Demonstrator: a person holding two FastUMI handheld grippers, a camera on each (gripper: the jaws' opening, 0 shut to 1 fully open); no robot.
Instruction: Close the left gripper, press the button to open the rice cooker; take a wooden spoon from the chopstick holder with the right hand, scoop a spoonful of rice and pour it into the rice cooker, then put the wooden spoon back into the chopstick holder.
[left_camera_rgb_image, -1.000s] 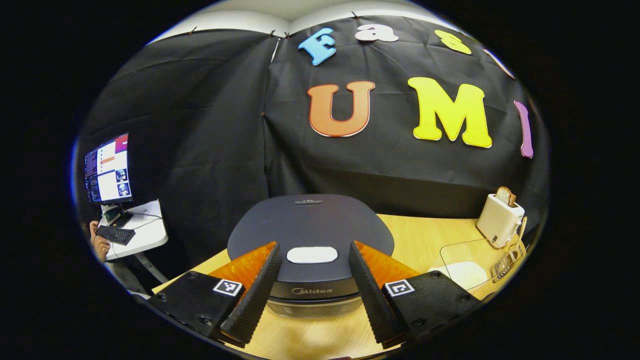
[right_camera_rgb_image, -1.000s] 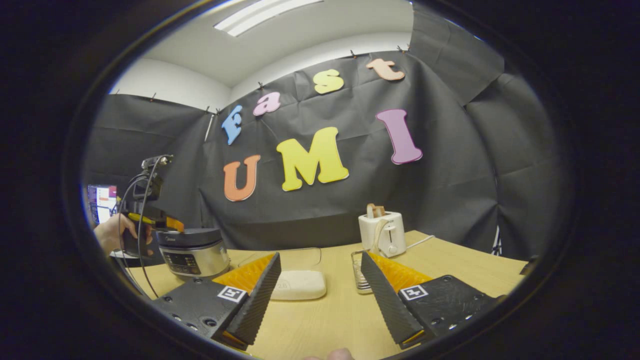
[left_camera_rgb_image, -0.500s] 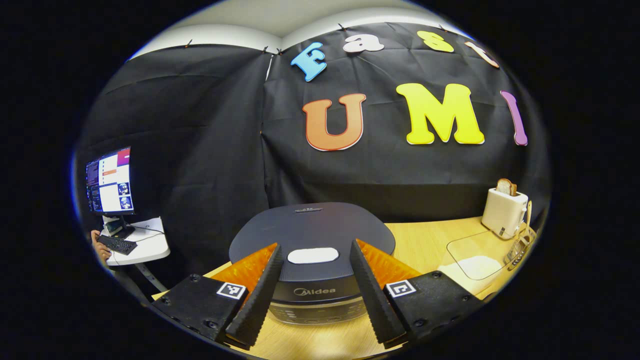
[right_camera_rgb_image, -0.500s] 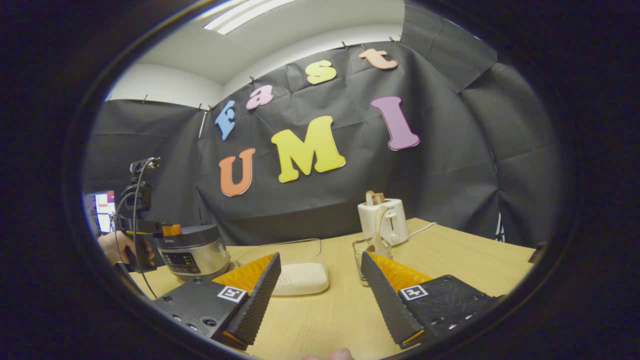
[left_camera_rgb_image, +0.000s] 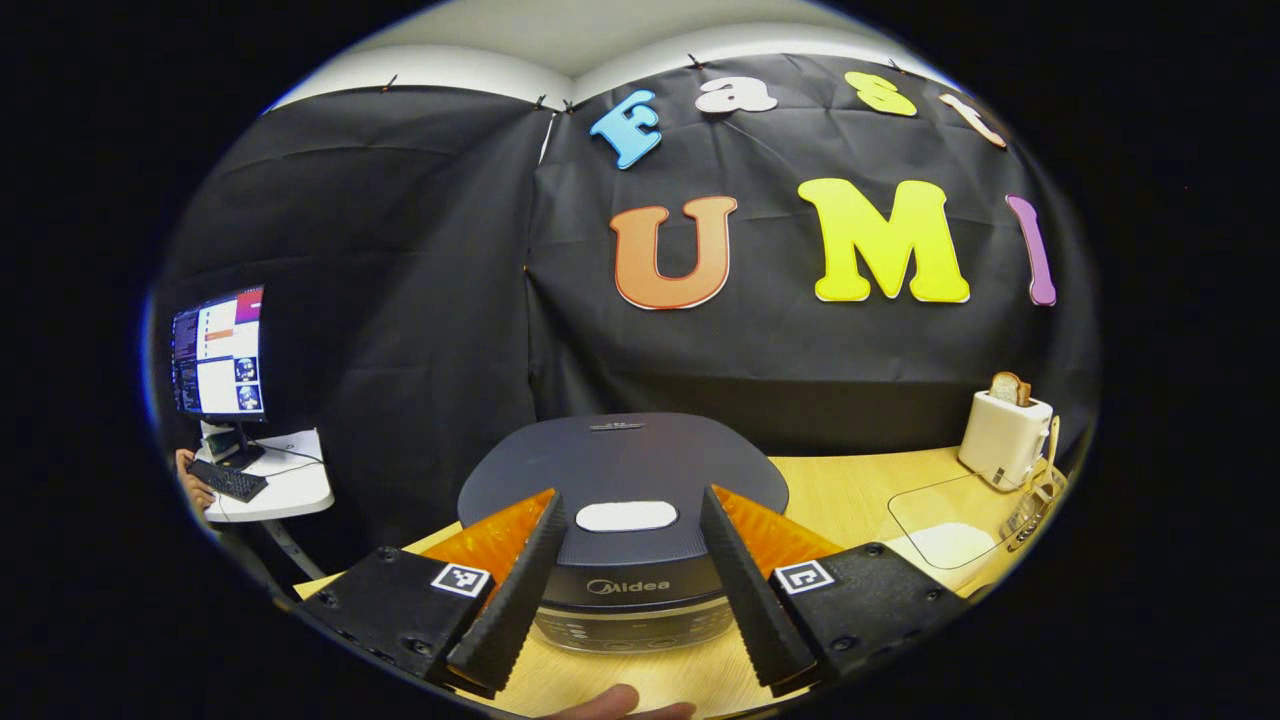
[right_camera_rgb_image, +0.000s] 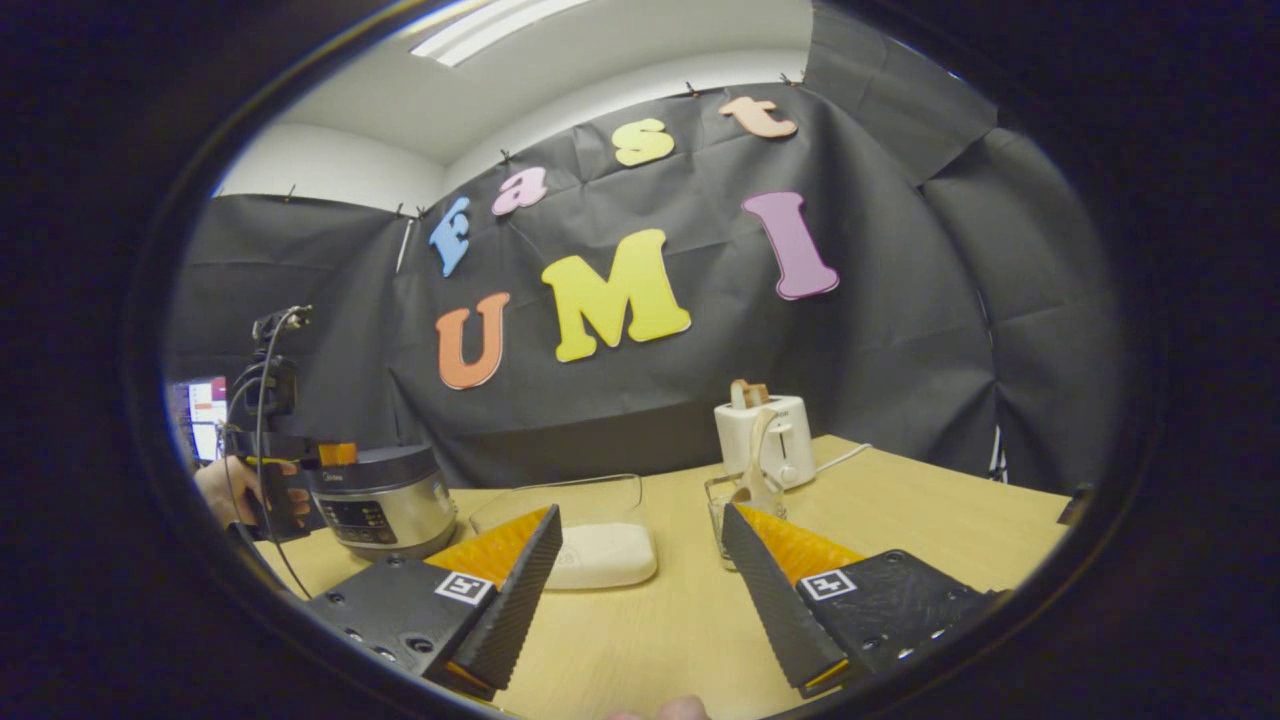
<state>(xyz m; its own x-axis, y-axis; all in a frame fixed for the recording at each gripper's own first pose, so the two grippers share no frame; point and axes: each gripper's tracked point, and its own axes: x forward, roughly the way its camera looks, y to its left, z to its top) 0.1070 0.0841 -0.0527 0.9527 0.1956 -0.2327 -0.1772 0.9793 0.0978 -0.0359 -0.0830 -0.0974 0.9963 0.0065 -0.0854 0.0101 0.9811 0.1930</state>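
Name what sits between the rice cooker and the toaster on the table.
In the right gripper view, between rice cooker and toaster: a clear container of rice and the glass chopstick holder.

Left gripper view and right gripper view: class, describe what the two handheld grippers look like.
The left gripper and the right gripper each have two wedge-shaped, ribbed fingers on black bolted blocks with square black-and-white markers. In the right gripper view, the far-off left gripper carries black cables looping above its handle.

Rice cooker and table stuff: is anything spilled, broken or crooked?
Nothing stands out. The rice cooker sits upright with its lid shut, the toaster stands straight with bread in it, and the clear rice container lies flat on the table, no spills.
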